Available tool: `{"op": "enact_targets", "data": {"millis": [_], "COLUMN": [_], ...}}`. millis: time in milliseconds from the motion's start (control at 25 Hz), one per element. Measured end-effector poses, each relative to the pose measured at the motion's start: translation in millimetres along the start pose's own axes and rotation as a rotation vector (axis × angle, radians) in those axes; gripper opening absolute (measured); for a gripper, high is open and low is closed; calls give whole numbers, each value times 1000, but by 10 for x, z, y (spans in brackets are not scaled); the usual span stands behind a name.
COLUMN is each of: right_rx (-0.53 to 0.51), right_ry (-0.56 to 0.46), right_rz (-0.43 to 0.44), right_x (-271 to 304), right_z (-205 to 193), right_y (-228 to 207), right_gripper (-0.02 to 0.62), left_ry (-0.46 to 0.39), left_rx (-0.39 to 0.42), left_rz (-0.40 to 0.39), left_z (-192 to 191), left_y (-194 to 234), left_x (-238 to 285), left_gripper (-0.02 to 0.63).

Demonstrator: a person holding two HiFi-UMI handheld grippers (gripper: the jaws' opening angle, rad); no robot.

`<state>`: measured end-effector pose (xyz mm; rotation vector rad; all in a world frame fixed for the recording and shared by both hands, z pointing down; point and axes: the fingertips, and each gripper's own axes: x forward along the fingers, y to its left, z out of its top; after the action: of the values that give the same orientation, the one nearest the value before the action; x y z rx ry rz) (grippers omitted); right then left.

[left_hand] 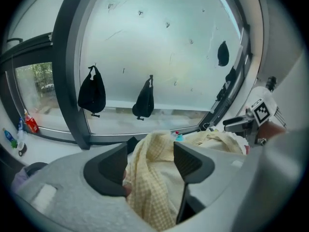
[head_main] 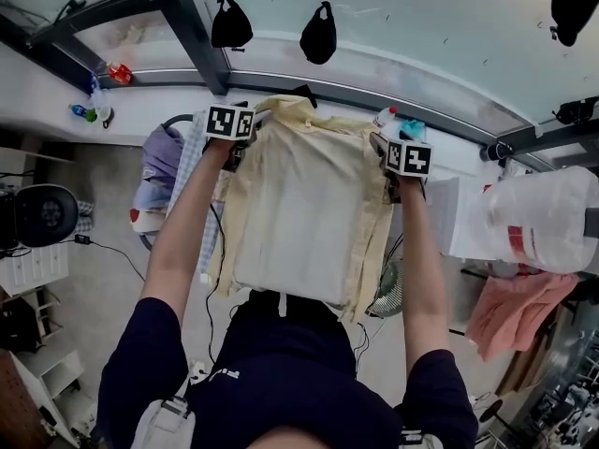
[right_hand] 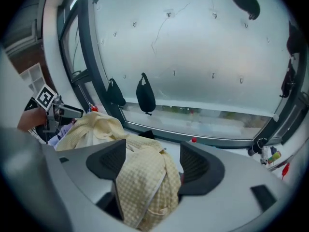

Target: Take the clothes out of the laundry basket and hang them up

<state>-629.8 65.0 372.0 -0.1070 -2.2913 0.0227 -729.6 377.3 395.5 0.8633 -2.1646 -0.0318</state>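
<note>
A pale yellow checked shirt (head_main: 299, 213) hangs spread in front of me, just before the window ledge. My left gripper (head_main: 232, 143) is at its upper left corner and my right gripper (head_main: 404, 171) at its upper right. In the left gripper view the left gripper (left_hand: 150, 161) stands wide, with the shirt's cloth (left_hand: 149, 187) draped loosely through the gap. In the right gripper view the right gripper (right_hand: 153, 161) also stands wide, and a bunched fold of shirt (right_hand: 142, 187) lies between the jaws. Neither pair of pads presses on the cloth.
A laundry basket (head_main: 150, 241) with purple and checked clothes stands low at the left. Two black bags (head_main: 231, 23) (head_main: 318, 34) hang on the frosted window. At the right are a white plastic bag (head_main: 538, 218) and a pink garment (head_main: 515, 311). A dark fan (head_main: 42, 215) is at the far left.
</note>
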Motion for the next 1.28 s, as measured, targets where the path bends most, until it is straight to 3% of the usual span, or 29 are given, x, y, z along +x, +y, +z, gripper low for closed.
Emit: {"op": "enact_targets", "data": {"millis": [160, 440, 640, 800, 1000, 1280], "right_rx": [19, 26, 31, 20, 5, 44], "right_ry": [-47, -73, -130, -175, -171, -193], "right_rz": [39, 87, 113, 114, 151, 204], "right_x": [-198, -558, -1013, -1319, -1518, -1915], "right_z": [15, -218, -455, -669, -1017, -1449], "right_y": [166, 507, 814, 940, 1120, 1590], "right_gripper": [353, 368, 385, 387, 387, 385], "left_ry": [-64, -119, -203, -260, -242, -219], "left_rx": [44, 30, -91, -79, -126, -133], "left_rz": [16, 31, -18, 27, 33, 12], "left_z": [75, -93, -268, -506, -976, -1561], "left_y": [-66, -315, -745, -1072, -1342, -1496], "left_x": [-274, -758, -1281, -1606, -1807, -2276], "left_gripper": [295, 296, 296, 296, 296, 296]}}
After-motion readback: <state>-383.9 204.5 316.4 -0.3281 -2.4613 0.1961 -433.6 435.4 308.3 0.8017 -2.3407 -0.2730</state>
